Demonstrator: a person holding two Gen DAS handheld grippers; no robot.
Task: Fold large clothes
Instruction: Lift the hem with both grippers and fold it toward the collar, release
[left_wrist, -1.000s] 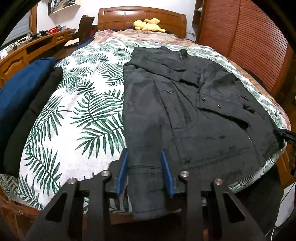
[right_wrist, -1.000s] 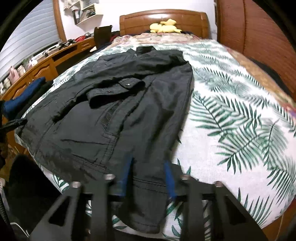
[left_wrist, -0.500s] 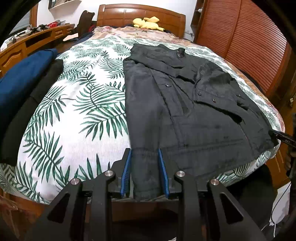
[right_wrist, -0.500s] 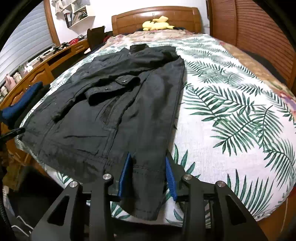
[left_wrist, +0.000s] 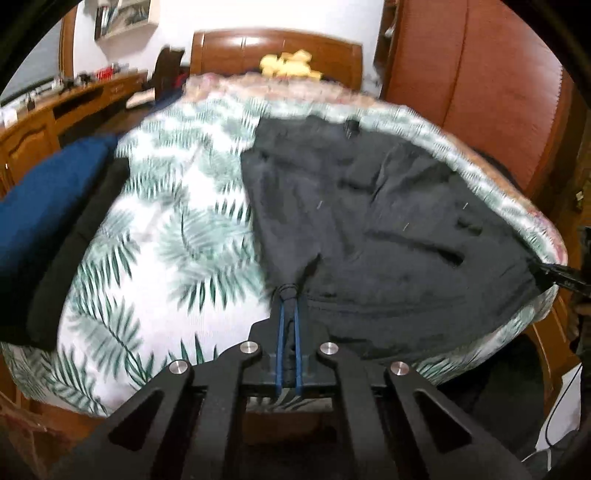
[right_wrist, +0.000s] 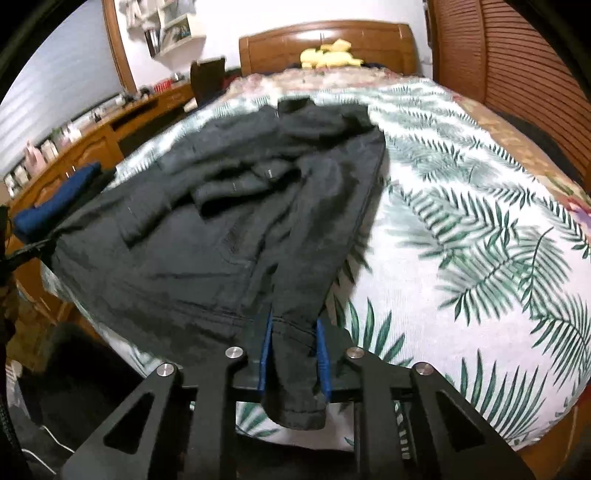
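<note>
A large dark grey jacket (left_wrist: 369, 229) lies spread on a bed with a palm-leaf sheet (left_wrist: 162, 236), collar toward the headboard. My left gripper (left_wrist: 290, 299) is shut on the jacket's bottom hem corner, the cloth bunched between its blue pads. In the right wrist view the jacket (right_wrist: 229, 221) also shows; my right gripper (right_wrist: 293, 328) has its jaws partly apart around the other hem corner, which hangs down between the blue pads (right_wrist: 322, 354). The right gripper's tip shows at the left wrist view's right edge (left_wrist: 557, 275).
A folded blue garment (left_wrist: 40, 206) on a black one (left_wrist: 70, 254) lies at the bed's left edge. A yellow plush toy (left_wrist: 288, 64) sits by the wooden headboard (left_wrist: 277, 48). A wooden desk (left_wrist: 55, 110) stands left, a slatted wardrobe (left_wrist: 480, 81) right.
The left gripper has shut on the hem and bunched the cloth. The right gripper's jaws have moved in around the other hem corner. Both views have tilted and blurred with motion.
</note>
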